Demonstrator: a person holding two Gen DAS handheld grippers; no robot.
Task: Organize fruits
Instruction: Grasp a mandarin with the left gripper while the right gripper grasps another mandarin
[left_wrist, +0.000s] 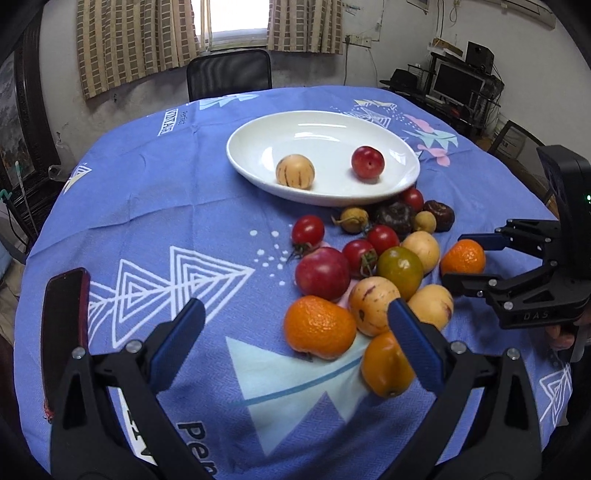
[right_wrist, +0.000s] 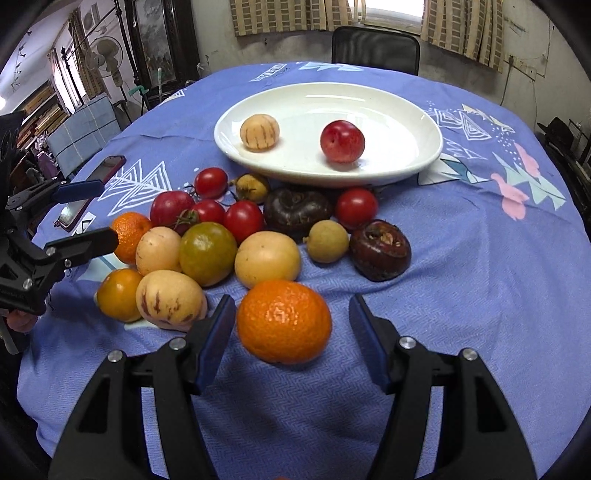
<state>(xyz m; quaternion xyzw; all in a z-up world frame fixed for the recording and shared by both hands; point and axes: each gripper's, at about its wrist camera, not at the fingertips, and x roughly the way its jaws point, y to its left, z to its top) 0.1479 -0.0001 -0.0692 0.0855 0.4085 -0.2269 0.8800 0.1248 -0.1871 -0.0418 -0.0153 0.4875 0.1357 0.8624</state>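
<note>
Fruits lie heaped on your blue patterned tablecloth (right_wrist: 480, 258), just in front of the white oval plate (right_wrist: 424, 122). On that plate sit a striped cream melon (right_wrist: 259, 132) and a red plum (right_wrist: 342, 141), apart from each other. Your right gripper (right_wrist: 291, 328) has its jaws spread wide, with the round orange tangerine (right_wrist: 283, 321) between them, untouched. Your left gripper (left_wrist: 295, 332) is also spread wide, above the near edge of the heap, clamping nothing. A dark phone (left_wrist: 64, 332) lies at your left.
</note>
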